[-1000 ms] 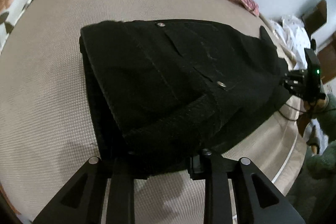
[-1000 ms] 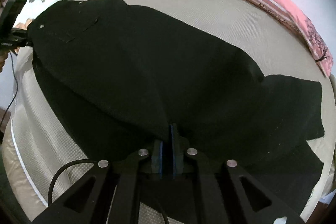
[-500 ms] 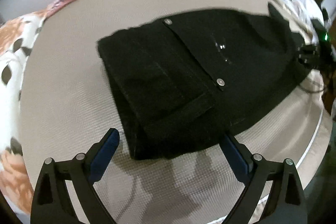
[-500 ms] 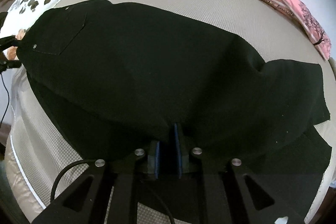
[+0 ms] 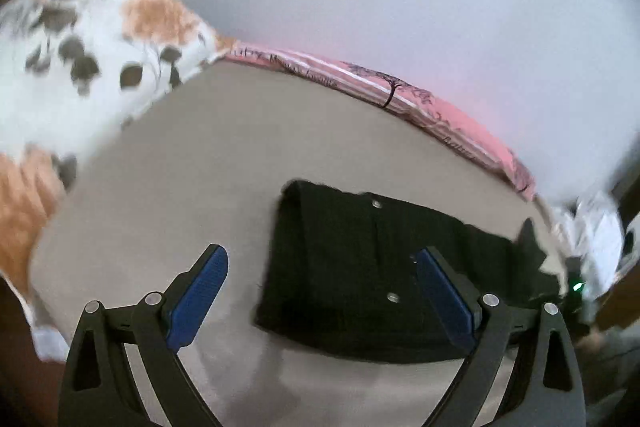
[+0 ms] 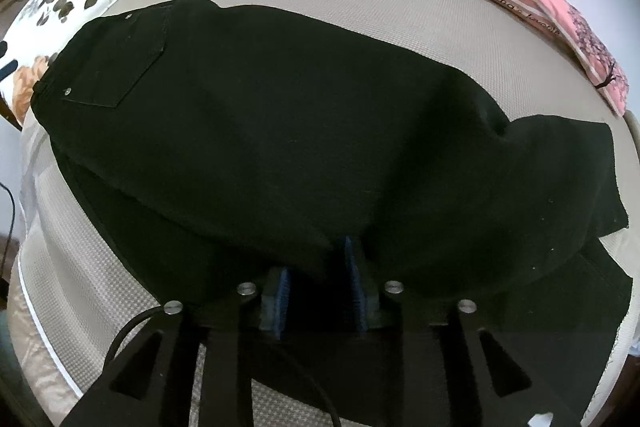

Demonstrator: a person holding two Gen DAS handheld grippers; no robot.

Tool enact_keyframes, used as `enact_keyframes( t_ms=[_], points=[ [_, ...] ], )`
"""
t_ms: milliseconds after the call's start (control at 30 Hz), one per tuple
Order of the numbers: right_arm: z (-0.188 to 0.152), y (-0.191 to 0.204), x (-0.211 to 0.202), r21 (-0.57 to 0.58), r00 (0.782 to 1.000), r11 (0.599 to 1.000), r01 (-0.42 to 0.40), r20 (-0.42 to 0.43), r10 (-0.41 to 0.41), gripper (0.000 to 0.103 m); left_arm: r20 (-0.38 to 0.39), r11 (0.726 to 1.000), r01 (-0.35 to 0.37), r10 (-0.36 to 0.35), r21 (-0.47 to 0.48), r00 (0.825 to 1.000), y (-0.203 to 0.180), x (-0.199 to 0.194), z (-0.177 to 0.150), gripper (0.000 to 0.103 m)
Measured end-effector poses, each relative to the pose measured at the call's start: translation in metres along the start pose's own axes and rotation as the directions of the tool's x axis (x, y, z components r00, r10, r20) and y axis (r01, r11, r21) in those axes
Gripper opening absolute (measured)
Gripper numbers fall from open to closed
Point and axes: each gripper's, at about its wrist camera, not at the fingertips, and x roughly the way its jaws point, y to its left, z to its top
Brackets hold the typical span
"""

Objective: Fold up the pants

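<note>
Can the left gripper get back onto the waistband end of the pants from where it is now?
Probably yes. The left gripper is open, and the pants lie right ahead of its fingers on the bed with nothing between.

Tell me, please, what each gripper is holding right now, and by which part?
The left gripper is open and holds nothing. The right gripper pinches the near edge of the black pants, about midway along the folded legs.
</note>
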Motion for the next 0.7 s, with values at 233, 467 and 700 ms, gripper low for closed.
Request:
enact_keyframes(
  t_ms=[233, 467, 700],
  points=[
    [-0.003, 0.004, -0.001, 0.013, 1.0, 1.0, 0.001, 0.012, -0.001, 0.034, -0.013, 0.987, 0.089, -0.092, -0.132, 0.996, -0.008, 0.008, -0.022, 0.095],
    [-0.006, -0.004, -0.011, 0.074, 1.0, 0.997, -0.017, 0.014, 0.016, 0.034, -0.113, 0.933, 0.082, -0.129, -0.35, 0.985, 0.0, 0.024, -0.036, 0.094],
    [-0.014, -0.025, -0.035, 0.198, 0.993, 0.974, -0.113, 0.044, 0.107, 0.035, -0.166, 0.869, 0.06, -0.161, -0.491, 0.973, 0.001, 0.042, -0.041, 0.09]
  ],
)
